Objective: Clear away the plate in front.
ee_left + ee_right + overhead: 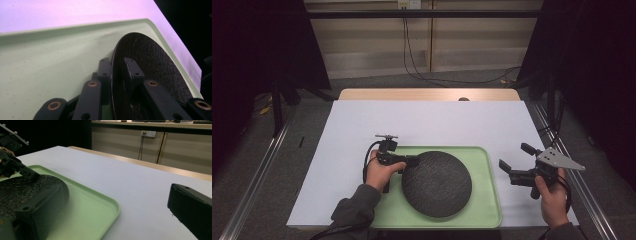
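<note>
Here, dark plate point(150, 65) rim pinched between left tool point(117, 67) jaws, over green tray point(50, 62)

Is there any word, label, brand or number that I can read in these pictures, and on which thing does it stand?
None: no readable text in these pictures.
The dark round plate, the green tray and the white table cover are plain.
The left tongs, shut on the plate's edge, and the open right tongs bear no marking.
The wall socket is too small to tell.
</note>
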The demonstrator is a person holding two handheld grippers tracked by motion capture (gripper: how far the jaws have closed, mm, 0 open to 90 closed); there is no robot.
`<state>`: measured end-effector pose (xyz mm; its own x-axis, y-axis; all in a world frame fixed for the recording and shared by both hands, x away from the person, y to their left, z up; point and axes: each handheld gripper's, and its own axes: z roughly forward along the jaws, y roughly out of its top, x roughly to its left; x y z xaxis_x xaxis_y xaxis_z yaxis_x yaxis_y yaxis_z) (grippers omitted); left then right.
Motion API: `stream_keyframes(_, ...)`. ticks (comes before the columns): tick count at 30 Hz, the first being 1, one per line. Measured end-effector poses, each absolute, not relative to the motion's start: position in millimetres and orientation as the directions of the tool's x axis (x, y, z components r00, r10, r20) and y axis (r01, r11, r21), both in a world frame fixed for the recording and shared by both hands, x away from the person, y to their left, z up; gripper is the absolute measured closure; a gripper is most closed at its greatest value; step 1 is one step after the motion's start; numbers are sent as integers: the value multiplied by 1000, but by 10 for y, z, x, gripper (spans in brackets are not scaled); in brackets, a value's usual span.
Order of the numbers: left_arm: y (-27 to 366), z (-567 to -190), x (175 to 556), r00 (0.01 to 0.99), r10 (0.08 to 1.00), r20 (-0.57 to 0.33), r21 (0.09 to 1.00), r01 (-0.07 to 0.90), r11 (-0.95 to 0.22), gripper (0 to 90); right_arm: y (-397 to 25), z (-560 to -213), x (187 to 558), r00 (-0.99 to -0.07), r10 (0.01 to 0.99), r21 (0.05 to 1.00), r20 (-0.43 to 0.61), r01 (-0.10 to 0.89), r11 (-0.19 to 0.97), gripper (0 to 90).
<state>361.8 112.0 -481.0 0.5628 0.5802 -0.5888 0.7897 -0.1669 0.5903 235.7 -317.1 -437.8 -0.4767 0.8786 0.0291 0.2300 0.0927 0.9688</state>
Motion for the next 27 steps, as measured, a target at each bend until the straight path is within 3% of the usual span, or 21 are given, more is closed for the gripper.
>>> stream_keyframes(18,1110,-4822,3600,570,611,-550,615,771,-166,753,-3156,-4380,2357,-482,876,968,15,228,109,2)
stream_keyframes(27,1192,-4675,3570,594,608,-526,678,725,-122,624,-3163,-4379,2356,-481,876,967,17,231,107,2)
